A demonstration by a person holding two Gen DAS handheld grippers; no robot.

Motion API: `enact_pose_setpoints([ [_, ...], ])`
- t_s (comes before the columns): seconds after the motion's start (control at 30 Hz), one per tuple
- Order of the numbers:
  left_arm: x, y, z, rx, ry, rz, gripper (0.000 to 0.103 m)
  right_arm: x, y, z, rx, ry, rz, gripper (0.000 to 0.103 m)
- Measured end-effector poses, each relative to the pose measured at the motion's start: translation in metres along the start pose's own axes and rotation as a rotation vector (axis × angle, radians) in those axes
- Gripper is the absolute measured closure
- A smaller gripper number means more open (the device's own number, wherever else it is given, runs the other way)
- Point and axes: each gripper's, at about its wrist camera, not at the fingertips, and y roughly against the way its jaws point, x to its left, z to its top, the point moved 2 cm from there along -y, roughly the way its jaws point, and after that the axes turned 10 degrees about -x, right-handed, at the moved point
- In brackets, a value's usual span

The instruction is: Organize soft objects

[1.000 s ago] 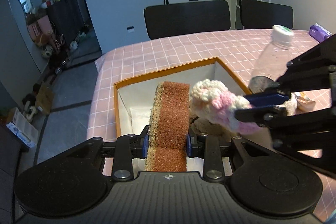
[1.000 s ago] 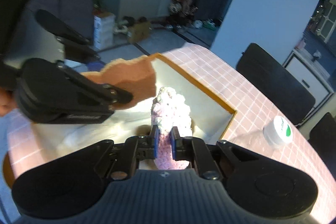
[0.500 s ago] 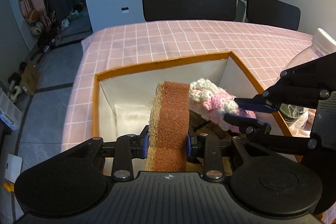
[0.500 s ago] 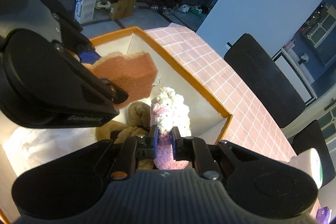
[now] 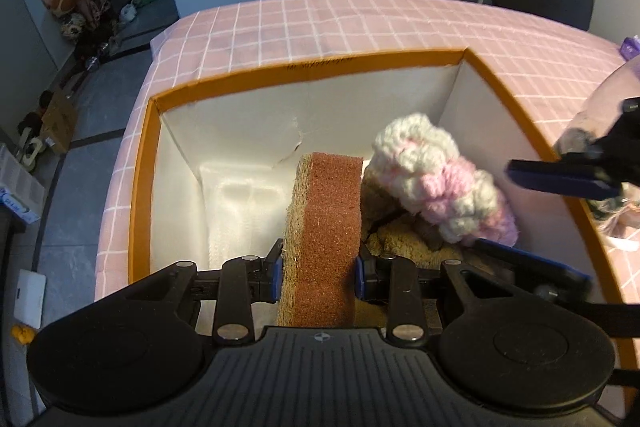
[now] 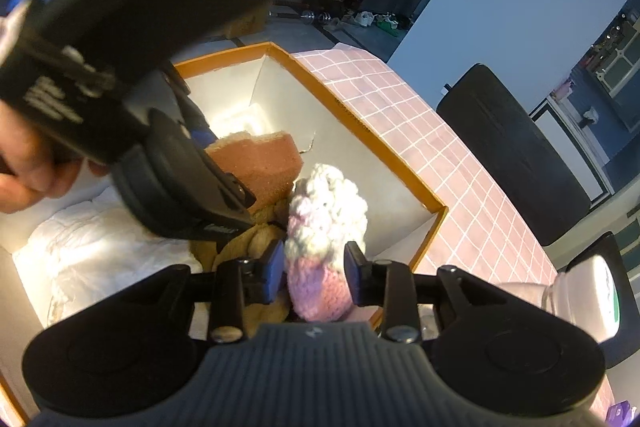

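R claw (image 6: 315,269) opened since; crochet toy (image 6: 325,227) loose btwn fingers.

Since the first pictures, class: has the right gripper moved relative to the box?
Yes. The right gripper, with the crochet toy, has gone down into the box, past its orange rim.

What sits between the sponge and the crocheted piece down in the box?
In the left wrist view, a tan plush toy lies low between the sponge and the crocheted piece.
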Motion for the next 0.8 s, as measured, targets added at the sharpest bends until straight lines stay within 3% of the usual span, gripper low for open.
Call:
enact_pose_setpoints([
  [0.5,-0.010,0.056,0.000,-0.068,-0.041,0.015,0.063,0.004,0.039,-0.005,-0.065,0.003,0.013,0.064],
  [0.6,-0.013,0.057,-0.004,-0.056,-0.066,0.013,0.068,0.005,0.051,-0.010,-0.076,0.010,0.011,0.064],
  [0.8,-0.020,0.053,-0.008,-0.068,-0.149,0.201,0.069,0.004,0.076,-0.026,-0.087,0.024,-0.006,0.063],
])
